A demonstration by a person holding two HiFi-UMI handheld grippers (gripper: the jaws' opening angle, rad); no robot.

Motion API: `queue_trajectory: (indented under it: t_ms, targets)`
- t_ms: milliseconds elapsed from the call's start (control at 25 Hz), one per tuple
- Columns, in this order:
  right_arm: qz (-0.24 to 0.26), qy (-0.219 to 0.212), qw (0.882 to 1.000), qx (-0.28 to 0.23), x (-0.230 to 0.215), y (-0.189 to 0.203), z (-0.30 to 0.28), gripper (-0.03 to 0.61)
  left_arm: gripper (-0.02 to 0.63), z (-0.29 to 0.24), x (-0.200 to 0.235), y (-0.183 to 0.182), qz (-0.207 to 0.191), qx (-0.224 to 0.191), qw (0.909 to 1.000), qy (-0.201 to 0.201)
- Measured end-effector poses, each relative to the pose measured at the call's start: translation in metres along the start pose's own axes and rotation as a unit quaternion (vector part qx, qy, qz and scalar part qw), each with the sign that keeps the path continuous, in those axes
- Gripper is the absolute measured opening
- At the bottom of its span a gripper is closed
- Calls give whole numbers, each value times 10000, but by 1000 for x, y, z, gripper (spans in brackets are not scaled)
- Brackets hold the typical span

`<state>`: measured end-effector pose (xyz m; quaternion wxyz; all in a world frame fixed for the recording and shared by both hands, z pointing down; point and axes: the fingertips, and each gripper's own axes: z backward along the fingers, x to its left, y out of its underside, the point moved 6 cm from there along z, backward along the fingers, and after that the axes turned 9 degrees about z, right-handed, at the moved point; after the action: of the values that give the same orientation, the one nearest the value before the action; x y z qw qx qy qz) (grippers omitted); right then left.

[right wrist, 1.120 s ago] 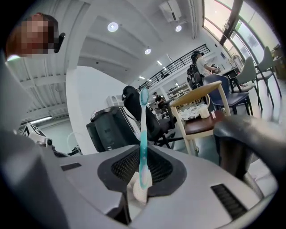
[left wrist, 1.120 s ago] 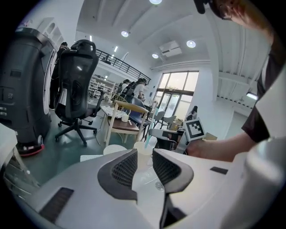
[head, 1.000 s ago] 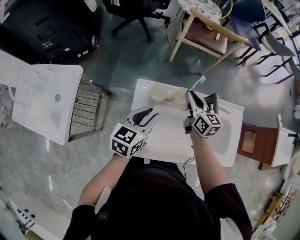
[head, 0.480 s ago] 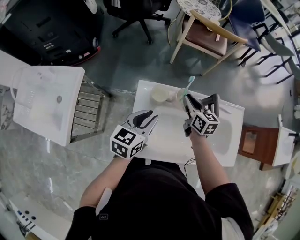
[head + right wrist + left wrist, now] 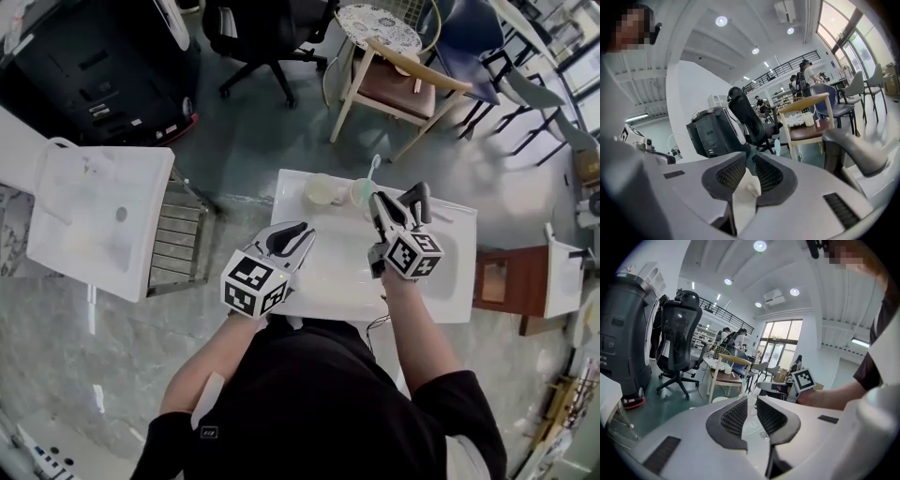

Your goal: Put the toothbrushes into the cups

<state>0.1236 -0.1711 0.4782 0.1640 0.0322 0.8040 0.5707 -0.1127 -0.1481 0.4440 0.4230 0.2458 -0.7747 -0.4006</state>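
Gripping a toothbrush (image 5: 746,193) by its white handle, my right gripper (image 5: 750,160) has both pads pressed against it. In the right gripper view the handle fills the gap between the jaws, and a pale blue brush head shows just beyond them, small and soft-edged. Seen from the head view, that gripper reaches over the far side of a white basin (image 5: 314,281), where a cup (image 5: 319,190) and a second cup (image 5: 358,192) stand side by side near the rim. The brush rises above the second cup, bristles uppermost. The gripper's tip covers part of that cup, so I cannot tell whether the handle's lower end is inside it or only above it. A dark curved piece (image 5: 418,197) sits just beside the right gripper, and I cannot make out whether it belongs to the basin. My left gripper (image 5: 300,234) hangs over the basin's near left part, well apart from both cups. Its jaws have just been closing and now stand a narrow gap apart with nothing between them. Through that gap the left gripper view gives only a blurred glimpse of something clear on the basin. My own body cuts off the basin's near edge in the head view.
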Motion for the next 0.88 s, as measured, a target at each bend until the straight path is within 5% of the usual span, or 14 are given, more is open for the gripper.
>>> queue_trajectory:
  t_ms: [240,440,640,880]
  targets:
    - [600,-245,9973,-357,52,-42,51,74,25,18,-12,-17,-274,-211,9994,102]
    - [762,-302,9940,-728,52,-71,98,67,16,18,-50,-44,-657,-589,9955,356]
    - [733,-252,9922,-973,9,-78,146,63,17,-14,-99,-53,-883,-729,9928,361]
    - [901,-411,9913,-865,-93,-65,215,61,15,-92,-172,-37,-679,-857,9940,-46]
